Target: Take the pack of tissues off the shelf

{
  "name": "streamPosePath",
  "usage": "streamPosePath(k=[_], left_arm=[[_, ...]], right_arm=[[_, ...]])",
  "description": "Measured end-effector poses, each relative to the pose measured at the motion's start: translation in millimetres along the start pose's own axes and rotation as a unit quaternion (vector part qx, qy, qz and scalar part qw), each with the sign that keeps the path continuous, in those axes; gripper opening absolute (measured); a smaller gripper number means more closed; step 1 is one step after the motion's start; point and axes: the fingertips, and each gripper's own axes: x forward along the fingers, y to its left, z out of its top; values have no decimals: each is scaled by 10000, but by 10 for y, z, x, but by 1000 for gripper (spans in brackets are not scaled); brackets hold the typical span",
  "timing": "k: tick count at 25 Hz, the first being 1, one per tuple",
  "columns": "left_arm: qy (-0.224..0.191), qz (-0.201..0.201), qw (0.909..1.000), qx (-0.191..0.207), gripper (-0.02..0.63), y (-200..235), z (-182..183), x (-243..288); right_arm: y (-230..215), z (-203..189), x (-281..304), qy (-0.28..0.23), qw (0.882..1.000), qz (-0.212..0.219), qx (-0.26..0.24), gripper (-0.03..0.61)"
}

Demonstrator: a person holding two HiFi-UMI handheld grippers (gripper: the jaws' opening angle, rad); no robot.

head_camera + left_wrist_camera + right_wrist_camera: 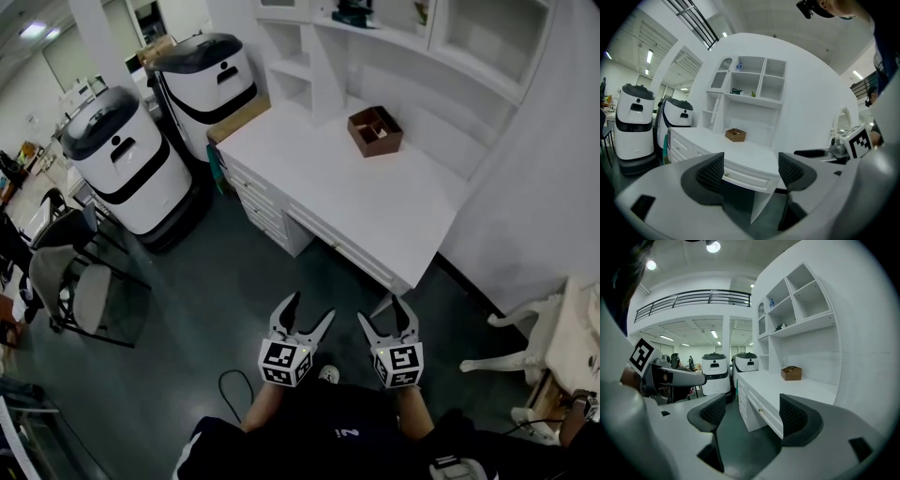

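1. Facing a white desk (375,197) with drawers, backed by a white shelf unit (750,79) of open compartments; seen steeply from above in the head view.
2. Noting, left of the desk, a rounded white-and-black machine (131,159) and its twin (202,80) side by side on the dark floor, a grey chair (70,291) near them, and a white chair (525,347) well off to the right.
3. Holding the left gripper (751,171) and the right gripper (753,413) low and side by side over the floor, short of the desk's front edge. Both pairs of jaws are spread wide, with nothing between them, well apart from the shelves.
4. Finding a brown open-topped box (375,131) on the desk top, near the back.
5. Spotting, up in the shelf unit, a blue-and-white item (738,67) in an upper compartment and a dark item (780,326) on the shelf just below. Both are too small to tell which is the pack of tissues.
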Motion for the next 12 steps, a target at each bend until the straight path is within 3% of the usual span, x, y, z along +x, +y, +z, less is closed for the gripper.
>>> streamPosePath(k=[12], left_arm=[[57, -205, 9998, -41, 359, 374, 115, 610]], right_arm=[[-279, 75, 569, 83, 9996, -214, 169, 351]])
